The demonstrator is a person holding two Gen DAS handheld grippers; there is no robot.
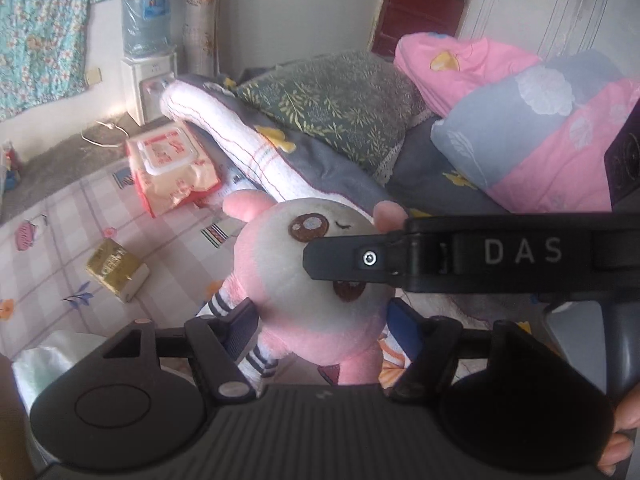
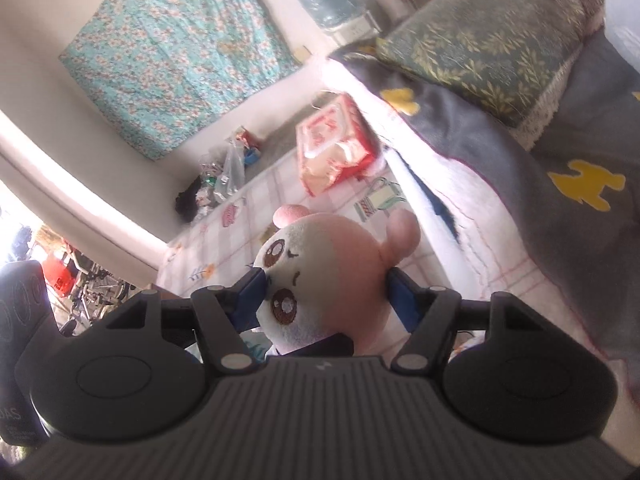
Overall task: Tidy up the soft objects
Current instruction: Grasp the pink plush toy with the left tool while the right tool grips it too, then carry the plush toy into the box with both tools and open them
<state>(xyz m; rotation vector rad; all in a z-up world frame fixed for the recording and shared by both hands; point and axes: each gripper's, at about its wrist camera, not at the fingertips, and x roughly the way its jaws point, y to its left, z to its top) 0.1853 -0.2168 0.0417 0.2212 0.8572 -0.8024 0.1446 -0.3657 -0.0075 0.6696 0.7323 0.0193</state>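
Currently, one pink-and-white plush toy (image 1: 316,280) is held up over the bed (image 1: 60,248), gripped by both tools at once.

- Left claw (image 1: 320,330): blue-padded fingers (image 1: 240,328) pressed against the toy's lower body from both sides, pinching it. Striped limbs of the toy show beside the left pad.
- Right claw (image 2: 326,300): blue pads touching the two sides of the toy's round head (image 2: 320,276), pinching it. In the left wrist view this tool crosses in front of the toy's face as a black bar (image 1: 500,256) carrying the letters "D A S" in pale type.
- Plush toy details: embroidered brown eyes, small pink ears, a dark stitched mouth.
- Bed sheet: pale pink check with small printed motifs.
- Wipes pack (image 1: 172,168): red and cream, lying flat on the sheet, well apart from the toy; its printing is too blurred to read.
- Gold packet (image 1: 116,272): lying on the sheet to the left of the toy; lettering present but unreadable.
- Grey blanket (image 1: 320,160) with yellow shapes, white lining turned up along its edge.
- Green leaf-print pillow (image 1: 332,100) resting on the blanket.
- Pink and blue-grey bedding (image 1: 540,128) heaped at right.
- Water dispenser (image 1: 148,64) with a blue bottle against the wall; label unreadable.
- Teal floral cloth (image 2: 172,52) hanging on the wall.
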